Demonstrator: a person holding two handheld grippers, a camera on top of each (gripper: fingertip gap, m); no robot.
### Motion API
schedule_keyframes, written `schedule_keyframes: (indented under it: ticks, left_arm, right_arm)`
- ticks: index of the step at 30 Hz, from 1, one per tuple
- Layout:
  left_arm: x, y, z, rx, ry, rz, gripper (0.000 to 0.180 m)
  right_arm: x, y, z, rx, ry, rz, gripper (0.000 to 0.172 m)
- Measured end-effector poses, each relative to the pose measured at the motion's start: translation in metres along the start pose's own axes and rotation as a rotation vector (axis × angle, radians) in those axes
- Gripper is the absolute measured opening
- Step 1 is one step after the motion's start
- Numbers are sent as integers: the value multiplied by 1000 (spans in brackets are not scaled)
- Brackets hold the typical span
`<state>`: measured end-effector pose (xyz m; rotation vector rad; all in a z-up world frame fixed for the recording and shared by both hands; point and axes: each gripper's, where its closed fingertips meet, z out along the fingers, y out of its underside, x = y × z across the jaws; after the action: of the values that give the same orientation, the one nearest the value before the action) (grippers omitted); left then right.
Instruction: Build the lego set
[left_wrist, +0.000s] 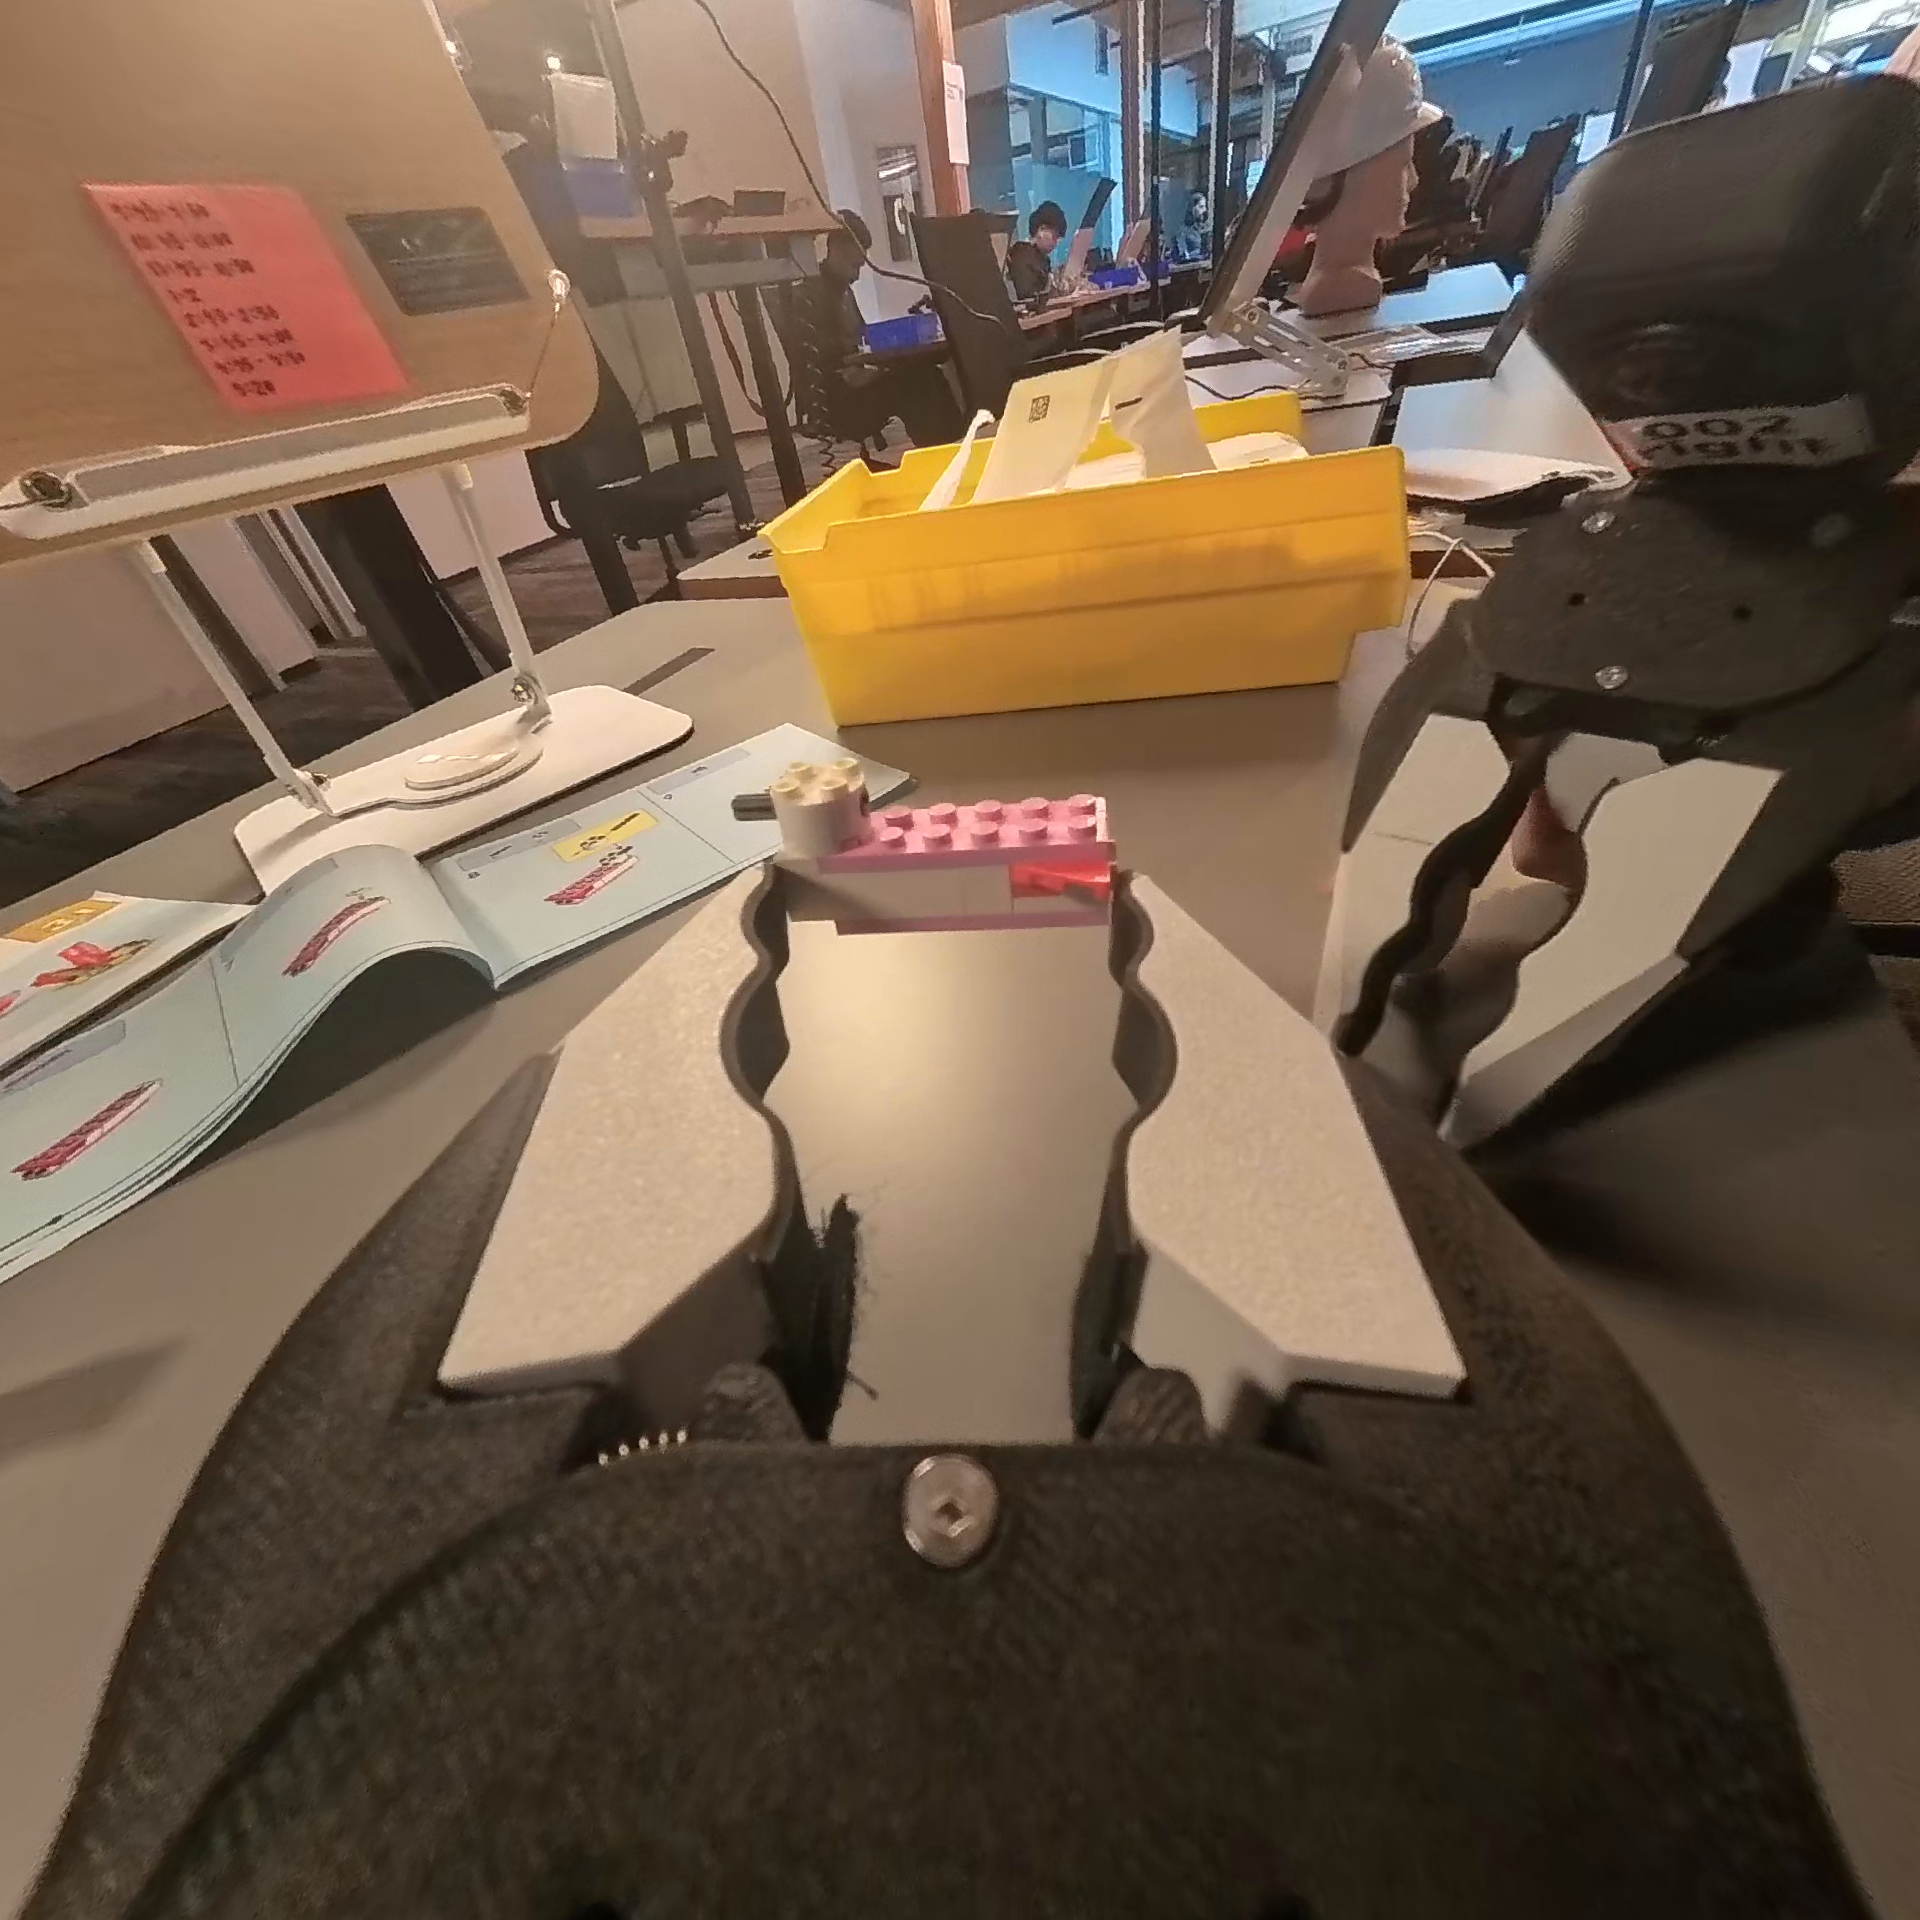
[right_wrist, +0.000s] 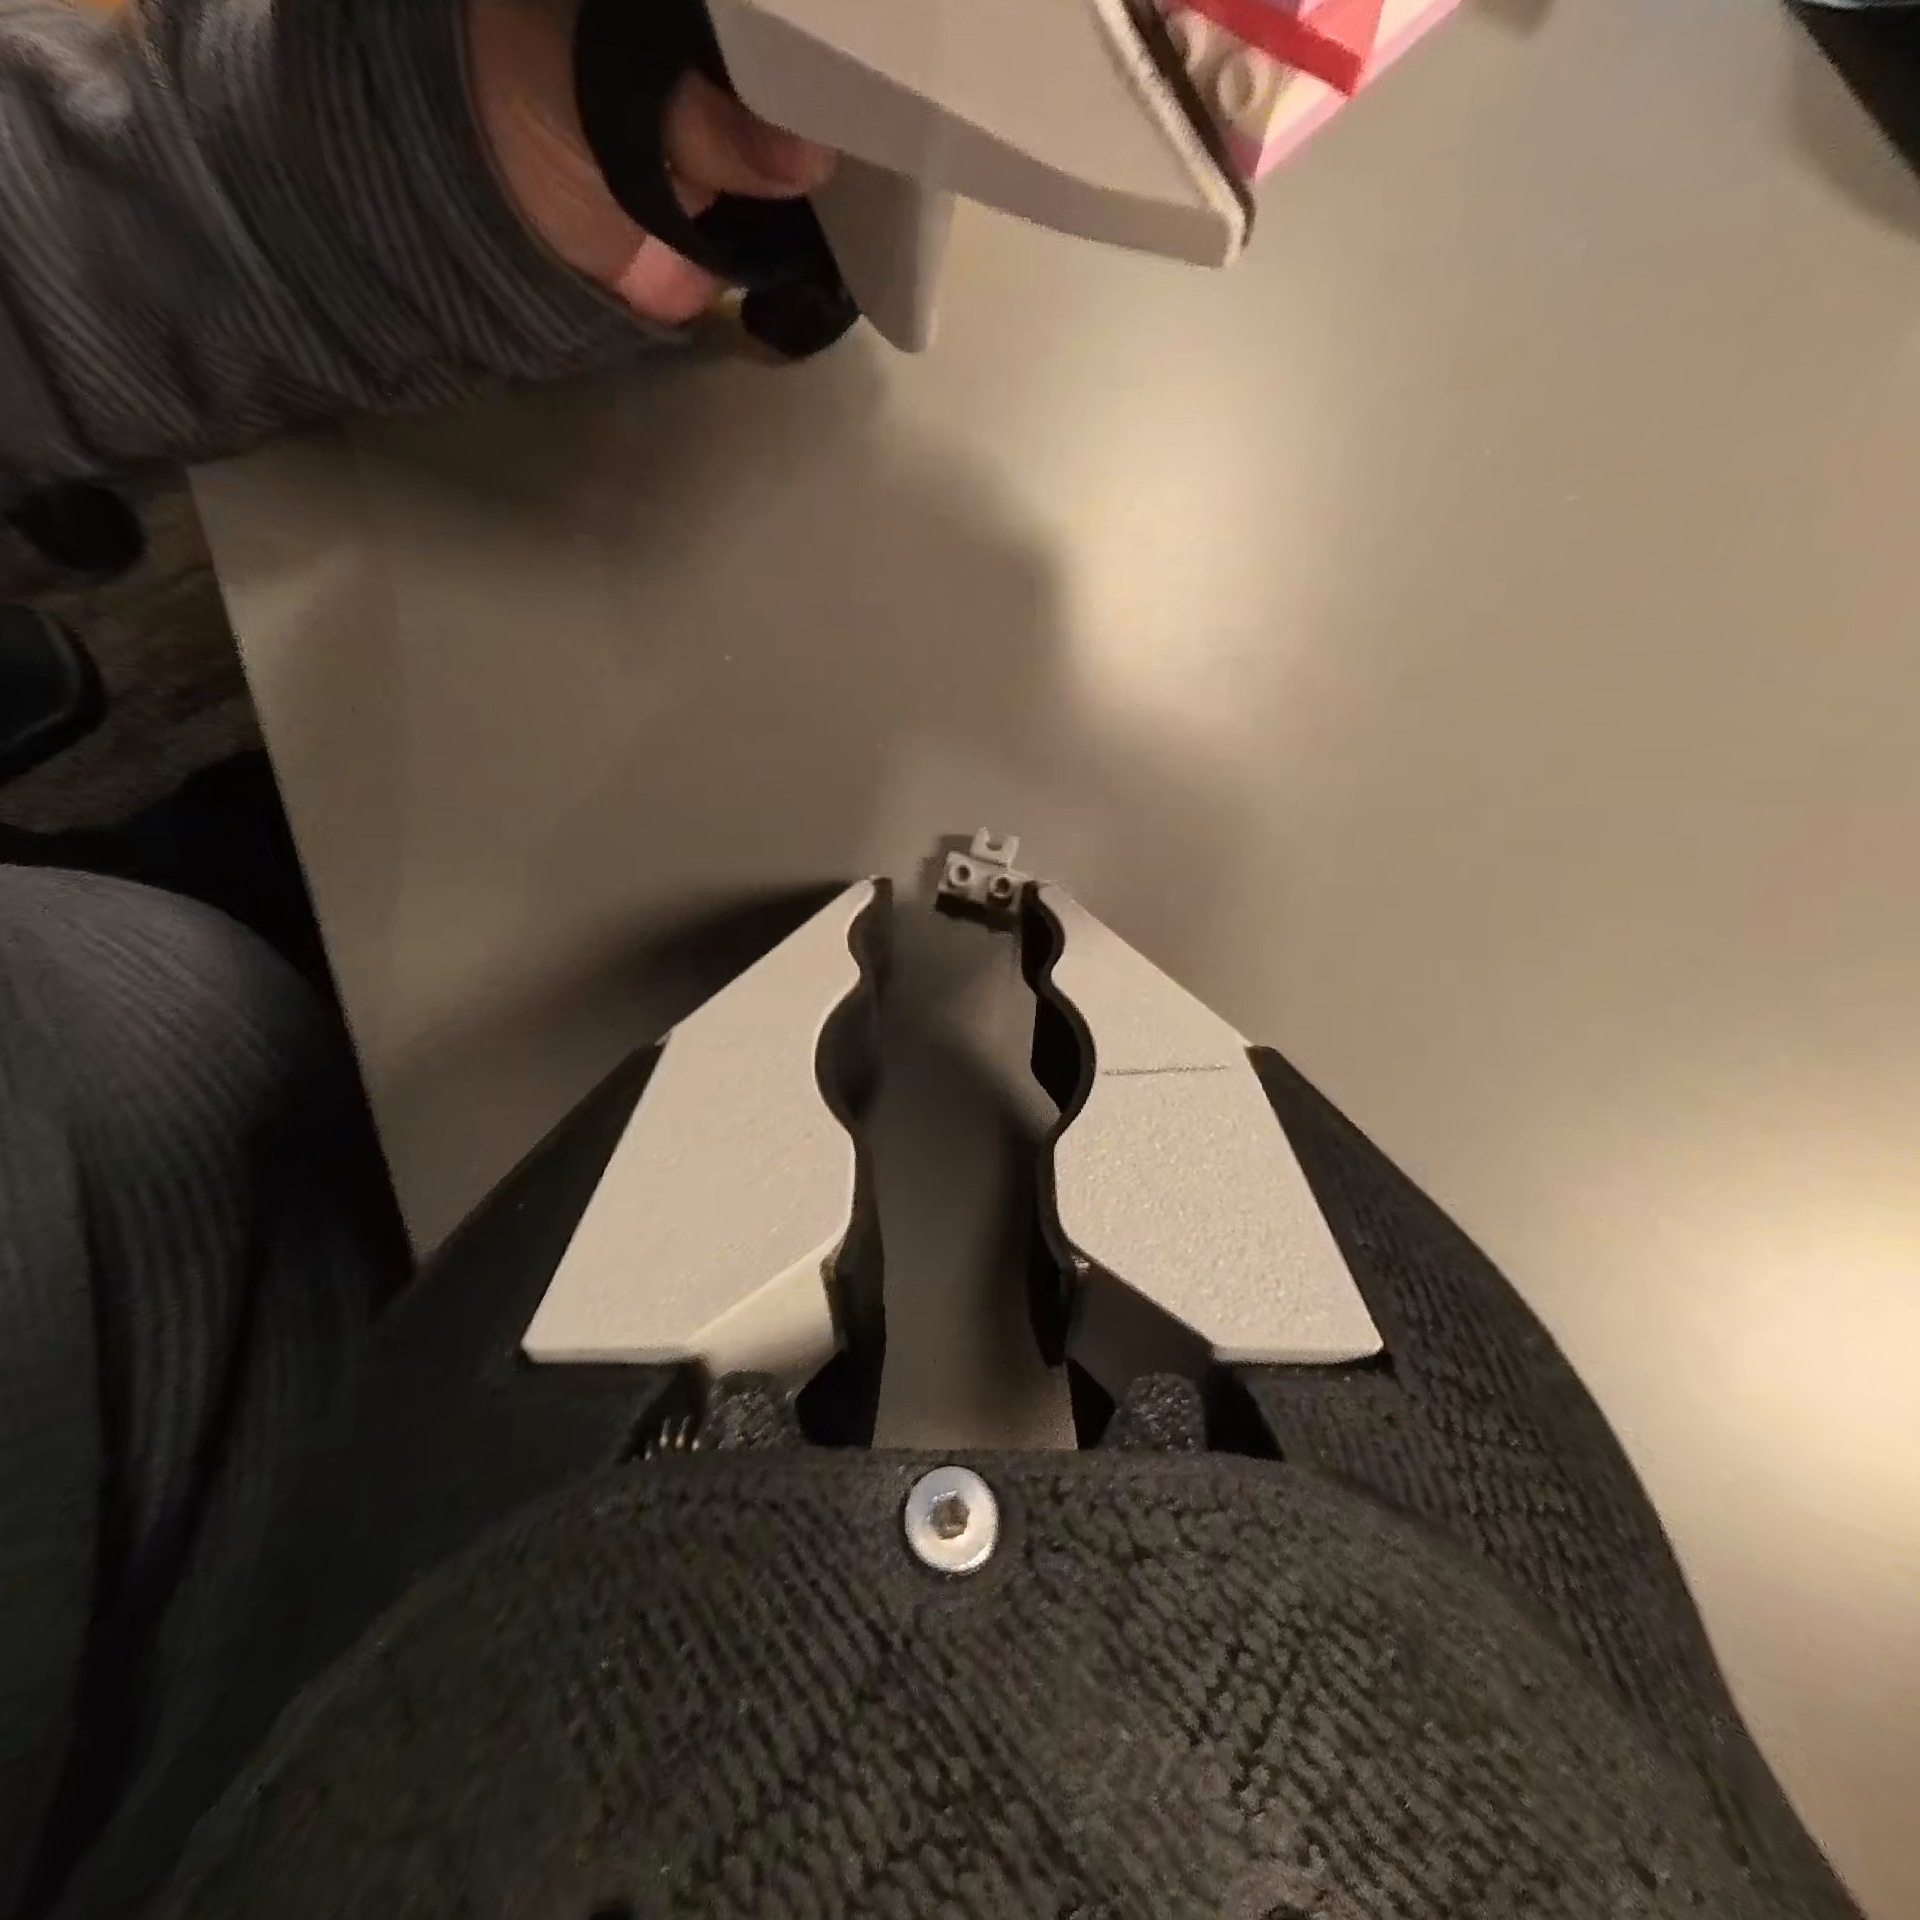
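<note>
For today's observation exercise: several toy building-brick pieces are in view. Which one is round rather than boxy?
The pale grey cylindrical brick with four cream studs, standing on the left end of the pink studded brick assembly; the other pieces are flat-sided.

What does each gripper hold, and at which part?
The left gripper clamps the pink-and-grey brick assembly by its two short ends. The right gripper holds nothing; the small grey brick touches one fingertip only.

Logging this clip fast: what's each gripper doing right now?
Left gripper: shut on the pink brick assembly, held off the table.
Right gripper: open, a small grey piece lying at its tips, not clamped.
</note>
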<state>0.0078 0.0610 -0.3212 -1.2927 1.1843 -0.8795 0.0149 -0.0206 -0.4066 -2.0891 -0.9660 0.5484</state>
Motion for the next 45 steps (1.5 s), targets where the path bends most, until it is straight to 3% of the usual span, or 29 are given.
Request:
schedule_keyframes:
  ticks: [5, 12, 18, 23, 29, 35, 45]
  left_arm:
    - [0, 0, 0, -1, 1, -1, 62]
    - [-2, -1, -1, 5, -5, -6, 62]
    - [-3, -2, -2, 9, -8, -12, 62]
    - [-4, -3, -3, 15, -5, -20, 62]
    - [-1, -1, -2, 8, 4, -18, 62]
    - [-2, -2, -2, 14, 13, -35, 62]
    - [1, -2, -2, 18, 32, -43, 62]
  right_arm:
    - [-24, -2, -4, 18, -176, -18, 24]
    - [-13, -6, 2, 14, -187, -186, 31]
    - [-13, -1, 3, -45, -248, -234, 23]
    - [-35, 5, -12, -45, -415, -209, 16]
    - [-17, -7, -11, 31, -375, -254, 16]
    - [-17, -3, -4, 4, -446, -375, 14]
    - [-17, -3, -2, -5, -504, -428, 13]
